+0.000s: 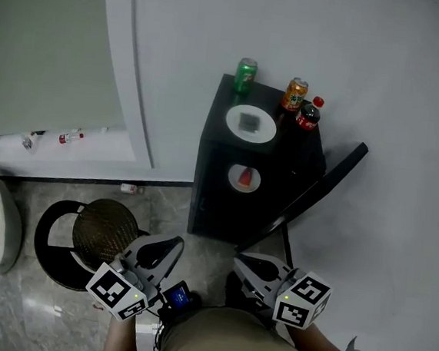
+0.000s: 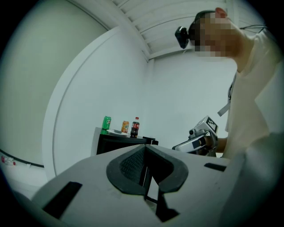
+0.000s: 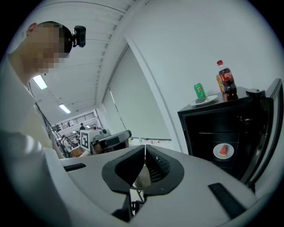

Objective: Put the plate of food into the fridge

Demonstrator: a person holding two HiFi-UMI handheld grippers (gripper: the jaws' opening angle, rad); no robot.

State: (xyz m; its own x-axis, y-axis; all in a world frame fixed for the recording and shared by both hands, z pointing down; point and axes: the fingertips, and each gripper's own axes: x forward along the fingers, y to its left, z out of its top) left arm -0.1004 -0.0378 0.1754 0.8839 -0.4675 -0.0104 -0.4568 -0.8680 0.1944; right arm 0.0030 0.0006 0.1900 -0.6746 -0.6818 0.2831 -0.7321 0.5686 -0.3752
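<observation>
1. Head view shows my left gripper (image 1: 173,243) and right gripper (image 1: 240,259) side by side, both aimed at the black fridge (image 1: 210,189) ahead of them.
2. My left jaws are pressed together with nothing between them, and my right jaws are the same.
3. The plate of food (image 1: 244,178), carrying a red wedge, sits on a shelf inside the fridge, ahead of my right gripper and apart from both.
4. The fridge door (image 1: 323,185) stands open, ahead and right of my right gripper.
5. Farther ahead, on the fridge top, are a second plate (image 1: 251,124), a green can (image 1: 245,75), an orange can (image 1: 294,94) and a dark bottle (image 1: 309,115).
</observation>
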